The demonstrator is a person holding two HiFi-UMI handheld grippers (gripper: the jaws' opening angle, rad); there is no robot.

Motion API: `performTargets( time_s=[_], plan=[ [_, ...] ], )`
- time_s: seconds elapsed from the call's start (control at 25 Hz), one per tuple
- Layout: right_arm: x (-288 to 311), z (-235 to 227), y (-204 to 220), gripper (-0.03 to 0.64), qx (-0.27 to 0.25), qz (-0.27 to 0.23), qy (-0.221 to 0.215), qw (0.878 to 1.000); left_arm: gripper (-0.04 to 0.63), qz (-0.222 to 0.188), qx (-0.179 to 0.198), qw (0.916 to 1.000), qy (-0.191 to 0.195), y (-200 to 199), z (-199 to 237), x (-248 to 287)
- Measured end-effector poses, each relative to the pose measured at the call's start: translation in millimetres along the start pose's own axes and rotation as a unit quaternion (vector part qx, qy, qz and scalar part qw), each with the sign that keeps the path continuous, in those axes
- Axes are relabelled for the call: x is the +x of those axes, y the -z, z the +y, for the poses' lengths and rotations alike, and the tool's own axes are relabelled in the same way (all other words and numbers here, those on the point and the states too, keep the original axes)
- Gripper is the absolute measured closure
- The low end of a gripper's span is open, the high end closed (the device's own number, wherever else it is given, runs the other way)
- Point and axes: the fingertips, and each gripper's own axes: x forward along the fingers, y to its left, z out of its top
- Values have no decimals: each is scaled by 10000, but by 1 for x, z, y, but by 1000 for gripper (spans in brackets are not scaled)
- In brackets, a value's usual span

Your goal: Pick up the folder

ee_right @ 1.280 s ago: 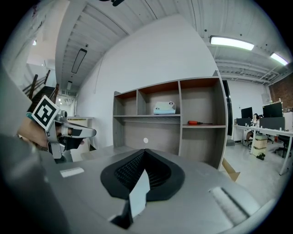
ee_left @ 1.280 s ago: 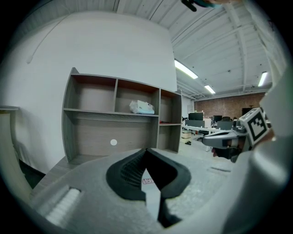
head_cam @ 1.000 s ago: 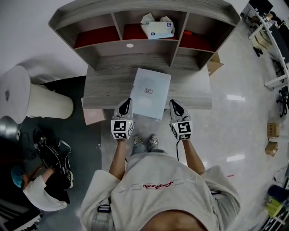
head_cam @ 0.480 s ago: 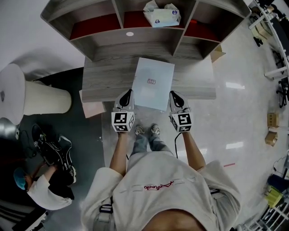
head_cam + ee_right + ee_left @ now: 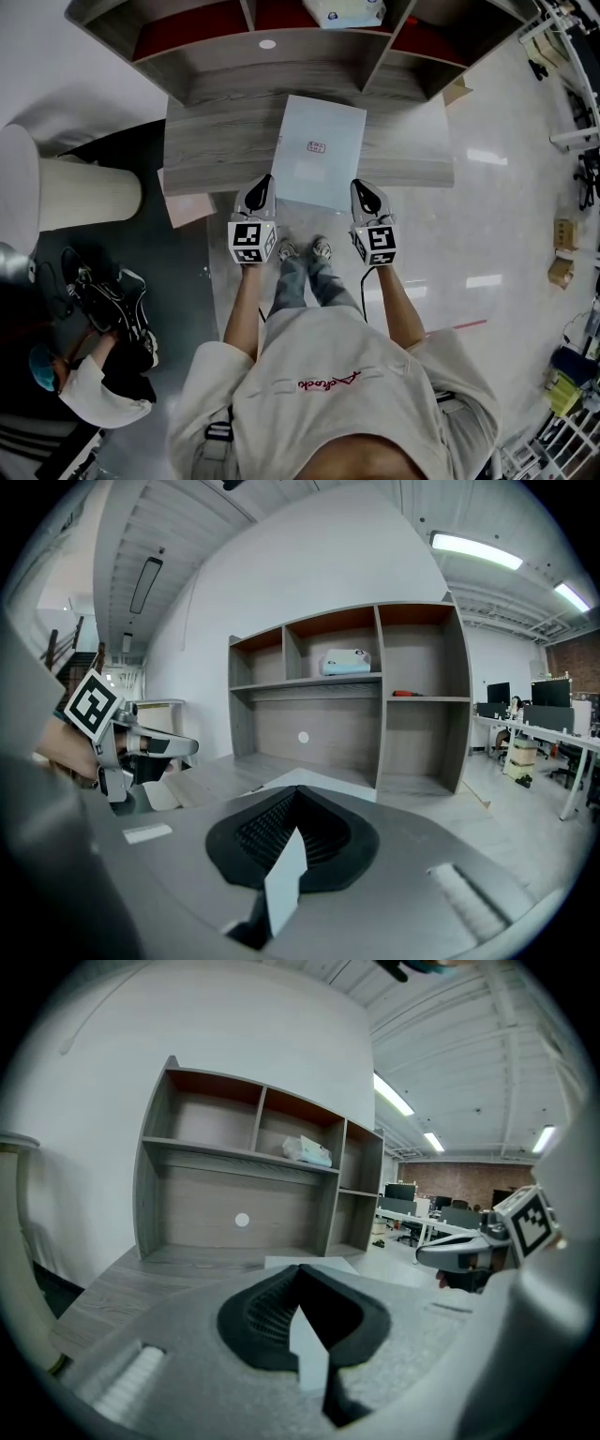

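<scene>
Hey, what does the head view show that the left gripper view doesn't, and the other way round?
Only the head view: the wearer's shoes and another person crouched on the floor. Only the left gripper view: ceiling light strips and distant office desks. Both: the folder lying on the desk, the shelf unit behind it, and the right gripper.

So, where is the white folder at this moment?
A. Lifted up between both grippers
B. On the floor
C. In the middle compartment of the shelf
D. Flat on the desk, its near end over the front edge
D: the folder lies flat on the desk, and its near end sticks out past the front edge.
</scene>
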Motion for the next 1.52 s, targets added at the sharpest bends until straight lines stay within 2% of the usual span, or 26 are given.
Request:
performTargets(
  time_s=[0.84, 0.96, 1.12, 1.2, 1.32, 1.4, 1.52],
  plan=[
    [-1, 17, 93, 614, 438, 769, -28, 9961, 594, 575, -471, 9972, 51, 90, 1, 12],
    [-1, 17, 99, 614, 723, 720, 8, 9948, 594, 649, -579, 9962, -10, 99, 5, 14],
    [-4, 17, 100, 614, 1461, 604, 42, 9874, 594, 642, -909, 9938, -28, 104, 9, 14],
    [-5, 17, 101, 614, 1908, 530, -33, 9802, 594, 631, -1260, 9899, 169, 108, 4, 15],
    [-7, 23, 102, 614, 2649, 360, -316, 9631, 594, 572, -1972, 9775, 487, 117, -4, 15],
    [-10, 26, 104, 614, 3327, 216, -466, 9416, 594, 517, -2417, 9665, 696, 122, -12, 12],
    [-15, 27, 109, 614, 4336, -17, -608, 8990, 594, 477, -2988, 9475, 1036, 128, -28, 10]
  ],
)
